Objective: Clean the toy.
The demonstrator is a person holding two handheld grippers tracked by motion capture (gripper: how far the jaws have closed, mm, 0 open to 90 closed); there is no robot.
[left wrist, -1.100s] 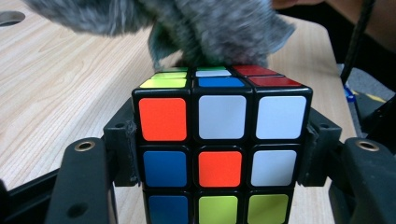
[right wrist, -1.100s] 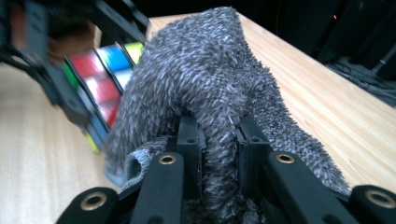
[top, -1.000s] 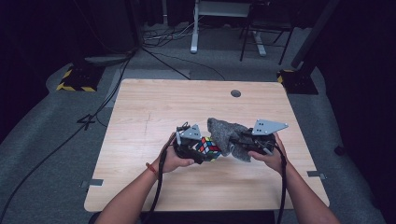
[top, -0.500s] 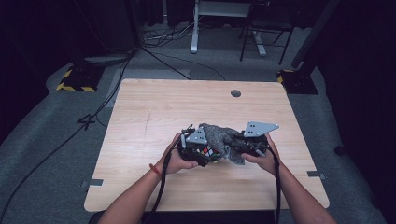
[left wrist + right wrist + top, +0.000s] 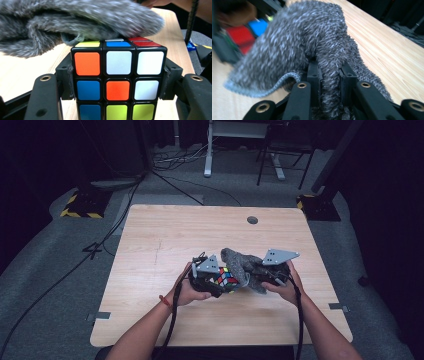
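Now fuzzy cloth (image 5: 75, 20) over clamped cube (image 5: 118, 80).

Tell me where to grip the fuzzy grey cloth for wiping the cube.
Grip a bunched fold in the middle of the fuzzy grey cloth, from the side away from the colourful puzzle cube, as the right gripper does; its free edge then drapes over the cube.

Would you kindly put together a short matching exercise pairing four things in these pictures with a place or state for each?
Things:
1. puzzle cube
2. grey cloth
3. left gripper
4. table

Places or states:
A. pinched in a fold between the right gripper's jaws
B. light wood, with a dark round hole near its far edge
C. clamped from both sides, orange centre facing the camera
D. shut on the cube, cloth draped just above

Pairs: 1-C, 2-A, 3-D, 4-B
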